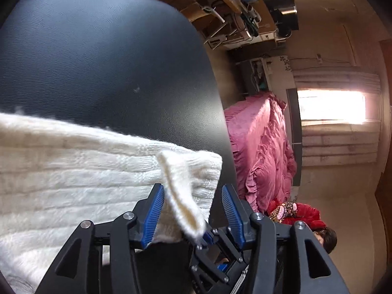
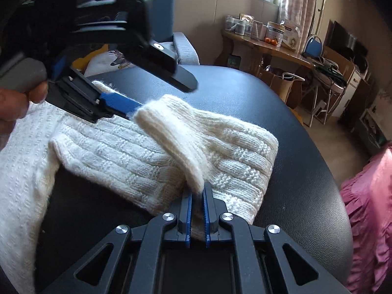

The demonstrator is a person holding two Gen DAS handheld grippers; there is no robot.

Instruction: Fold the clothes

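A cream knitted sweater (image 2: 137,152) lies on the black padded table (image 2: 281,112), one sleeve folded across it. The sleeve's cuff edge (image 2: 171,137) stands up as a ridge. My right gripper (image 2: 196,191) is shut on the near end of that ridge. Coming in from the upper left, my left gripper (image 2: 166,98) is open, its lower blue finger (image 2: 120,104) against the ridge's far end. In the left wrist view the cuff edge (image 1: 181,196) runs between the spread blue pads of the left gripper (image 1: 192,198), above the sweater (image 1: 73,176).
A hand (image 2: 14,107) holds the left gripper's handle. The table edge (image 1: 220,98) drops off toward a pink-covered bed (image 1: 257,152). A person in red (image 1: 303,215) is beside the bed. A wooden desk with jars (image 2: 259,44) and a blue armchair (image 2: 161,12) stand beyond the table.
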